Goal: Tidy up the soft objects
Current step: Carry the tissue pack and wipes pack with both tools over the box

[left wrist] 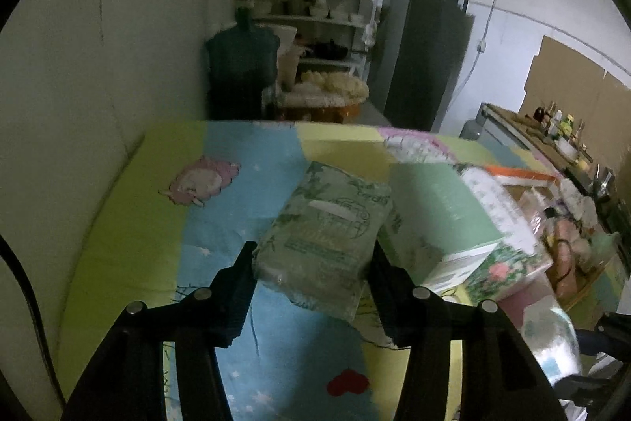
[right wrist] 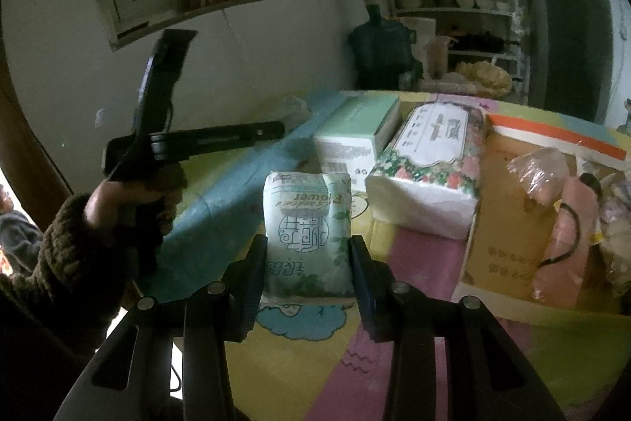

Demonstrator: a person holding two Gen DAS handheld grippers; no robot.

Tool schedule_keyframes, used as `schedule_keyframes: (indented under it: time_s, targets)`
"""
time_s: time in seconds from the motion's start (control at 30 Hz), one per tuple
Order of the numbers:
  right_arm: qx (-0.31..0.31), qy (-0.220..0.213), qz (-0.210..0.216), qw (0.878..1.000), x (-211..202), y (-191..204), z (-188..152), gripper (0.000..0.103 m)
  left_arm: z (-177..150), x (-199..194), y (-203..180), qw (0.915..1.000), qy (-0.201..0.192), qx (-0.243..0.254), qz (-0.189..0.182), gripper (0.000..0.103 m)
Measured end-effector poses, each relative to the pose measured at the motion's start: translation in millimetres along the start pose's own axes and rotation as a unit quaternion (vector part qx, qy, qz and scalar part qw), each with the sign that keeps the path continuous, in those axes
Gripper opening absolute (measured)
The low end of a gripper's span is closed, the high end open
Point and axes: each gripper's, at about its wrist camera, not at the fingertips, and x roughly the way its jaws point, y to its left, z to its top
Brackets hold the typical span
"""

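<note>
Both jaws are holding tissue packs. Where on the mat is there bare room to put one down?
Most bare room is the green and blue mat between the white wall and the green tissue box, out to the far edge. The pink and yellow patch before the floral tissue pack is narrower. It is crowded around the cardboard box.

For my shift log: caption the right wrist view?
Right gripper clamps a green tissue pack before two tissue boxes on the colourful mat.

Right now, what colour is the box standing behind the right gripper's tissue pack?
Pale green top, white front; clearest in the right wrist view.
</note>
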Motion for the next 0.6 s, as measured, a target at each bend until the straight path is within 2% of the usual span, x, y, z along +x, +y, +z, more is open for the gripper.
schedule_keyframes:
  time_s: [0.27, 0.6]
  targets:
    - [0.005, -0.027, -0.02, 0.999, -25.6, -11.4, 2.4, 0.042, 8.3, -26.0, -29.9, 0.9995, -0.03, 0.006, 0.001, 0.054]
    - [0.024, -0.059, -0.056, 0.996, -62.0, -36.2, -1.0, 0.042, 12.4, -35.3, -81.6, 0.998, -0.041, 0.03, -0.038, 0.054]
